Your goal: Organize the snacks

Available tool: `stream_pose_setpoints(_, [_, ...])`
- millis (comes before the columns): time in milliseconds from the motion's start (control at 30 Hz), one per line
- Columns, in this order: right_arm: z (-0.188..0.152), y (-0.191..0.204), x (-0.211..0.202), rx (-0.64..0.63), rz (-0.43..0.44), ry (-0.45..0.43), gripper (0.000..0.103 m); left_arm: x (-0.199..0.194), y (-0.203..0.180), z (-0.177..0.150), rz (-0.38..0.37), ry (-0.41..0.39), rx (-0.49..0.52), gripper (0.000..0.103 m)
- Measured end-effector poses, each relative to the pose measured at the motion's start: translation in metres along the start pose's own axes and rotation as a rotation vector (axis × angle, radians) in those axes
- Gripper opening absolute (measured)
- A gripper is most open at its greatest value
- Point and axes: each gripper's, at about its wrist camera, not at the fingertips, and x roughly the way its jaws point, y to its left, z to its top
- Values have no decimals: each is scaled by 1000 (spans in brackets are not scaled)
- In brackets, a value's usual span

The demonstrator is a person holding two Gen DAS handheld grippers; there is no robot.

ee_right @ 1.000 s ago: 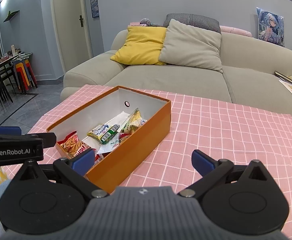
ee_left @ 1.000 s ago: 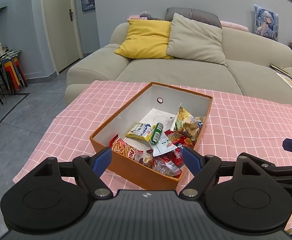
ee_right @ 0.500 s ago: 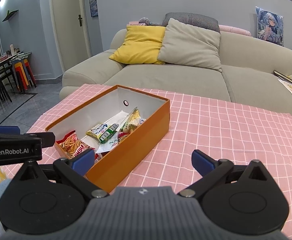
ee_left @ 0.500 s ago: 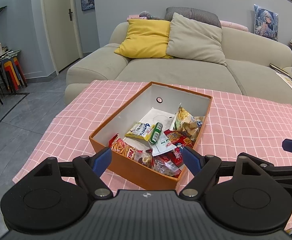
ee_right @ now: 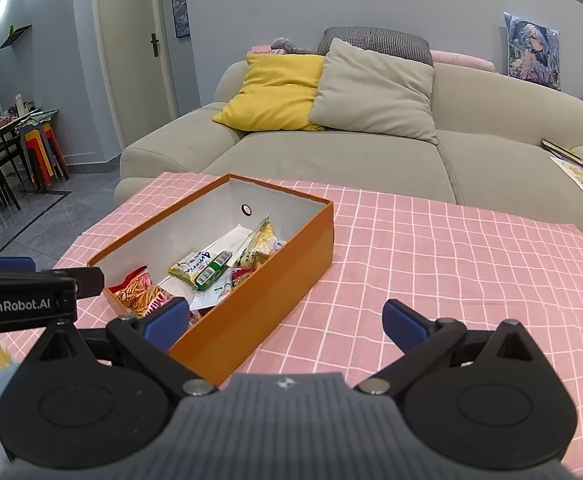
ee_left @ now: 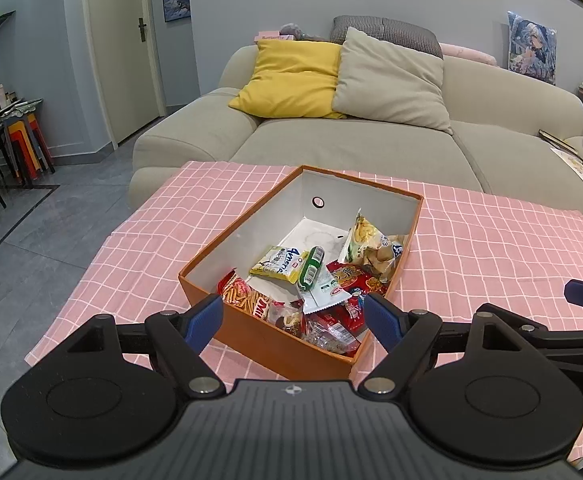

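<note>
An orange box (ee_left: 251, 336) (ee_right: 275, 284) with a white inside stands on the pink checked tablecloth (ee_left: 491, 240) (ee_right: 431, 248). Several snack packets lie in it: a yellow packet (ee_left: 279, 264) (ee_right: 191, 266), a green stick (ee_left: 311, 266) (ee_right: 211, 272), a red chips bag (ee_left: 243, 294) (ee_right: 139, 286) and a pale chips bag (ee_left: 367, 240). My left gripper (ee_left: 293, 320) hovers open over the box's near end, holding nothing. My right gripper (ee_right: 287, 322) is open beside the box's right wall, empty, above the cloth.
A beige sofa (ee_left: 351, 144) with a yellow cushion (ee_left: 291, 76) and a grey cushion (ee_left: 391, 76) stands right behind the table. At the left are grey floor tiles, stacked stools (ee_left: 27, 140) and dark chairs. Magazines (ee_left: 579, 160) lie on the sofa's right end.
Both views have shifted only slightly; the box sits a touch lower and nearer in the frames. Both grippers stay open and nothing was picked up.
</note>
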Motion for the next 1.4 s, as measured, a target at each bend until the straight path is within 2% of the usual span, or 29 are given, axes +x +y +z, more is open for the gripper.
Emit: stream_pose_setpoints(1400, [-2, -1, 1, 13, -13, 13, 99, -5, 5, 5, 3, -7, 4, 92])
